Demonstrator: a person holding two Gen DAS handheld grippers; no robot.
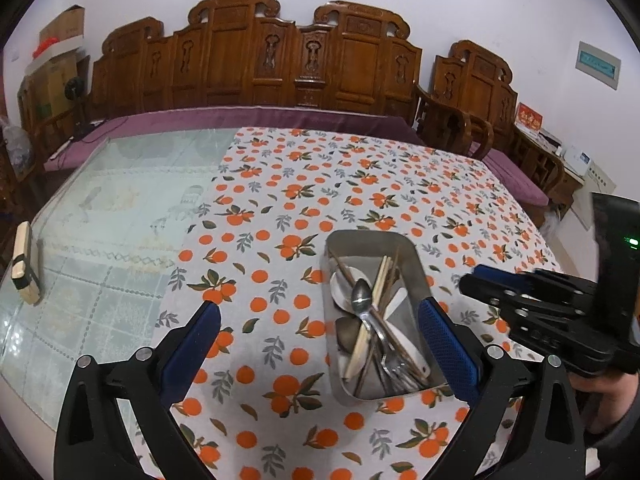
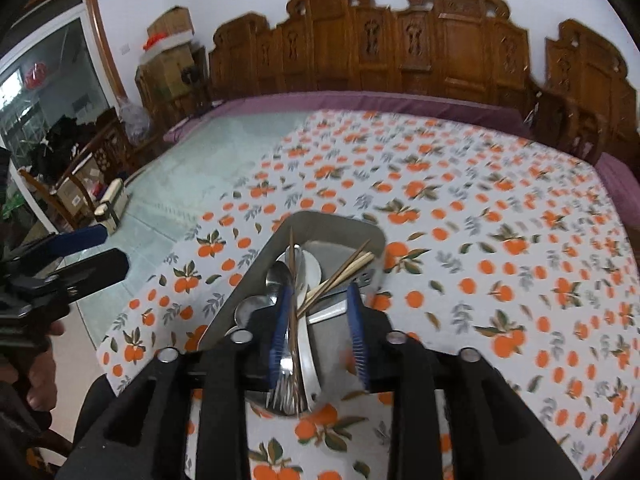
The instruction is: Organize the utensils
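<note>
Left wrist view: my left gripper (image 1: 320,332) fills the bottom of the frame with its blue pads spread wide and nothing between them but the orange-print tablecloth (image 1: 280,208). The metal tray (image 1: 370,236) sits right of centre in the lower half, just inside my right-hand pad. In it I count a steel spoon (image 1: 361,294), pale chopsticks (image 1: 382,276), a steel fork (image 1: 394,368) at the near end and white spoons under the pile, all crossed over one another. The right gripper (image 1: 476,276) comes in from the right edge, above the tray's right rim and clear of it as far as I can judge.

Right wrist view: the right gripper (image 2: 318,336) sits low in the centre, its pads parted partway and empty. The tray (image 2: 332,222) lies straight ahead, between and beyond the fingers. A dark chopstick (image 2: 292,264) stands up along the inner face of the left pad; whether it touches the pad I cannot tell. The frame is smeared, so fine detail is poor. The left gripper (image 2: 96,248) shows at the left edge.

My reading is that nothing is held. To do the next pick well, I would open wider, single out the piece lying on top and come down astride it, keeping the neighbours out. Crossed handles could drag each other along.
</note>
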